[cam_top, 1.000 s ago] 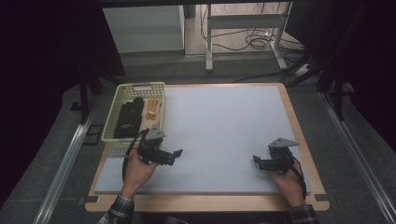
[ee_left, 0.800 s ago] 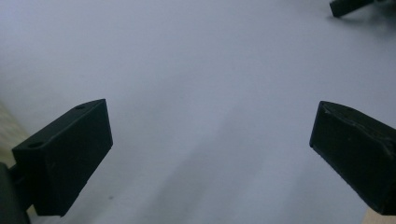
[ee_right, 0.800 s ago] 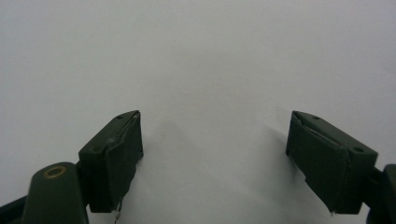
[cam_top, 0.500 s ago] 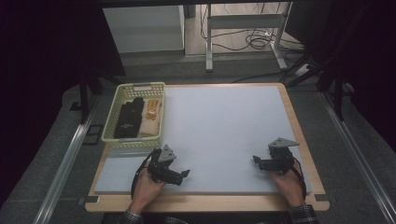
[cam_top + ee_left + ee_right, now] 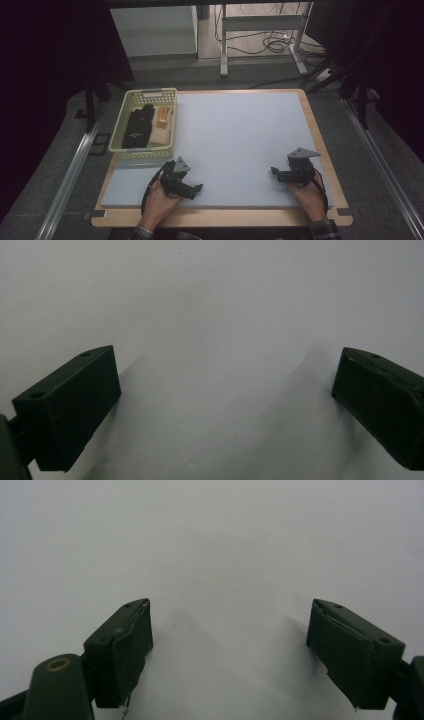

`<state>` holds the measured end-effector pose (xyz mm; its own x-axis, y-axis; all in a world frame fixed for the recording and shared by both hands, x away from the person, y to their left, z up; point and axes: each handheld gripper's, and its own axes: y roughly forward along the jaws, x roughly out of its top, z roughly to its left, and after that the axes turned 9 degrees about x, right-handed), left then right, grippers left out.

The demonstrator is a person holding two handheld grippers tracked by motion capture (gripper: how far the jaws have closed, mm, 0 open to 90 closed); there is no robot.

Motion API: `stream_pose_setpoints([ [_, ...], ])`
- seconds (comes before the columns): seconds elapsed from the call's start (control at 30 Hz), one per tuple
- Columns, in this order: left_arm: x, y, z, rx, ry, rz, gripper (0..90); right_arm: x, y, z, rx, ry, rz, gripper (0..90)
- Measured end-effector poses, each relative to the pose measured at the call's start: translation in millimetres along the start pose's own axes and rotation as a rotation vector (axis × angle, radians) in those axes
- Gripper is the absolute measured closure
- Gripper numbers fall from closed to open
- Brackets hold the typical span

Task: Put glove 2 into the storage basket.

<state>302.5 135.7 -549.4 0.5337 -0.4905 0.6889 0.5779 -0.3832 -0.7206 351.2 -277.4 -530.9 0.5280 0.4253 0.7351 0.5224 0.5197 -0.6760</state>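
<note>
Basket (image 5: pixel 126 104): pale green, slotted walls, sitting at the far left corner of the table, partly over the edge of the white mat.
Basket contents: a black folded item (image 5: pixel 138 127) along the left side, a cream cloth (image 5: pixel 161 134) beside it on the right, and something orange (image 5: pixel 164 116) toward the far end; it may be a small packet, but the high view is too coarse to tell.
Left gripper (image 5: pixel 195 189): held in the person's left hand (image 5: pixel 159 202) on the near left part of the mat, just in front of the basket and apart from it, tips pointing right.
Left jaws: spread wide in the left gripper view, nothing between them, bare mat beneath.
White mat (image 5: pixel 240 135): covers most of the wooden table (image 5: pixel 327 150).
Right gripper (image 5: pixel 274 171): held in the right hand (image 5: pixel 307 192) on the near right part of the mat, well apart from the left one, tips pointing left.
Right jaws: spread apart in the right gripper view, holding nothing, low over the mat.
</note>
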Motion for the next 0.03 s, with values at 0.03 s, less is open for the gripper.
stream_pose_setpoints([
  [0.03, 0.1, -0.1, -0.4, 0.003, 0.001, 0.001, 0.0, 0.0, 0.2, 0.2, -0.002, -0.001, 0.001, 17.8],
])
